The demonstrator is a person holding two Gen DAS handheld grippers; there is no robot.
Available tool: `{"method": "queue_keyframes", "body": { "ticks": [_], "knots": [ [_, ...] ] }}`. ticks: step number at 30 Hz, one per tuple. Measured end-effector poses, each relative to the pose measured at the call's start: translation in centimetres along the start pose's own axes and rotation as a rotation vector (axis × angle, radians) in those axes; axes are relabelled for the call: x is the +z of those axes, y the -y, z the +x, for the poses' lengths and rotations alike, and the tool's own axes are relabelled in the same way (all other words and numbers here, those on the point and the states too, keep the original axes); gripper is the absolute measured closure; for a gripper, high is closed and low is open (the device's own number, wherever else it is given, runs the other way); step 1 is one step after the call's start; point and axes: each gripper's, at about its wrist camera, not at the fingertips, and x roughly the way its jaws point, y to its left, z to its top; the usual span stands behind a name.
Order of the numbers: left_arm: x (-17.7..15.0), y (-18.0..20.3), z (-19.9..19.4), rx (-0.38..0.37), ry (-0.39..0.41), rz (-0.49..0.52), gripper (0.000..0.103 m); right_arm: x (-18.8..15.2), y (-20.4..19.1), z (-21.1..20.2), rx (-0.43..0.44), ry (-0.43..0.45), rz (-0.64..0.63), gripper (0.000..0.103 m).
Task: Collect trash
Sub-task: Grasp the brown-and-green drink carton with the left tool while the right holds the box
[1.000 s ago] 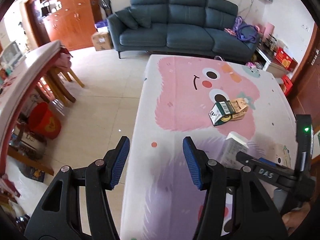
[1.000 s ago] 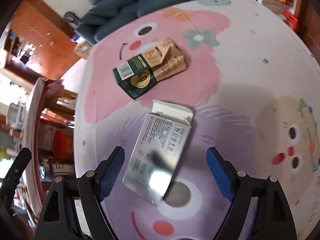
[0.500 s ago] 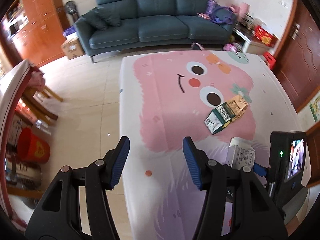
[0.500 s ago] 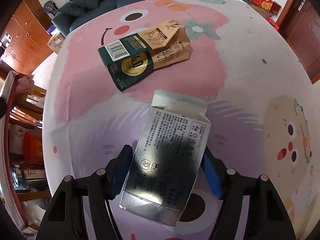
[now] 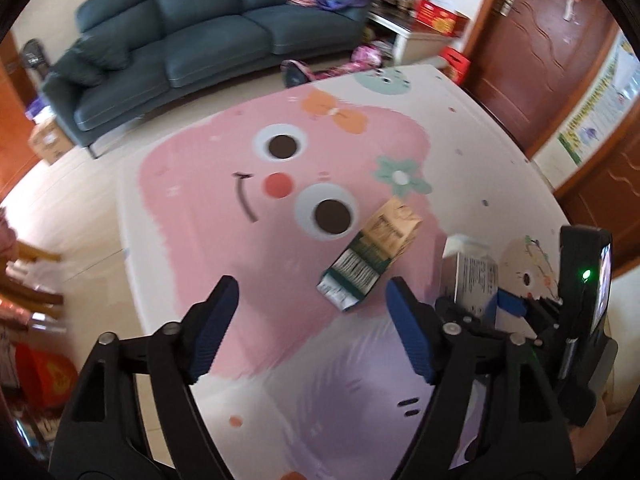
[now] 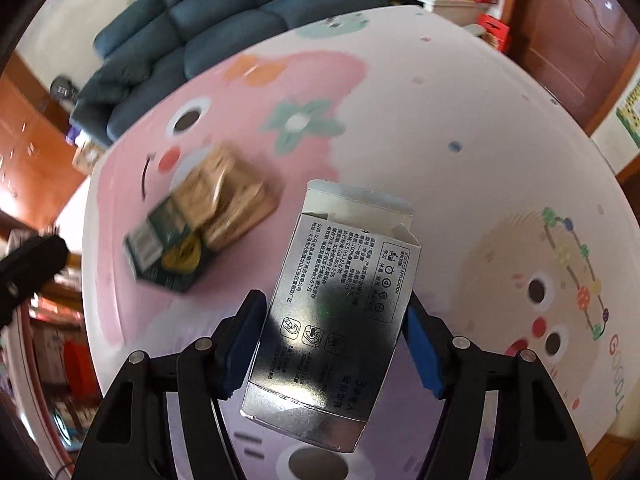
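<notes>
Lifted: silver carton [image 6: 336, 312], flap open

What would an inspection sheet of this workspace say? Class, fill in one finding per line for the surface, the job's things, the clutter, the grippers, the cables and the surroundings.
Surface: cartoon play mat lying on a tiled floor.
Job's things: silver box, flap open, held off the mat; green and tan carton lying on its side on the mat.
Clutter: nothing else seen on the mat.
Grippers: right gripper shut on the silver box, pads on its two long sides; left gripper open, empty, above the mat short of the carton.
Cables: nothing seen.
Surroundings: dark blue sofa beyond the mat, wooden door at right, red boxes on a white table.
</notes>
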Motion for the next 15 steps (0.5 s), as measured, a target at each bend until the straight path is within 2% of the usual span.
{"method": "queue_keyframes", "body": {
  "ticks": [4, 11, 15],
  "knots": [
    [1.7, 1.4, 2.2, -0.029, -0.043, 0.065, 0.028, 0.9, 0.9, 0.0, 0.01, 0.012, 0.052, 0.036],
    [3.2, 4.5, 7.4, -0.065, -0.155, 0.227, 0.028, 0.0, 2.6, -0.3, 0.025, -0.001, 0.099, 0.036],
    [3.3, 5.5, 10.5, -0.06, -0.243, 0.249, 0.029, -0.9, 2.9, -0.5, 0.033, -0.01, 0.109, 0.036]
  ]
}}
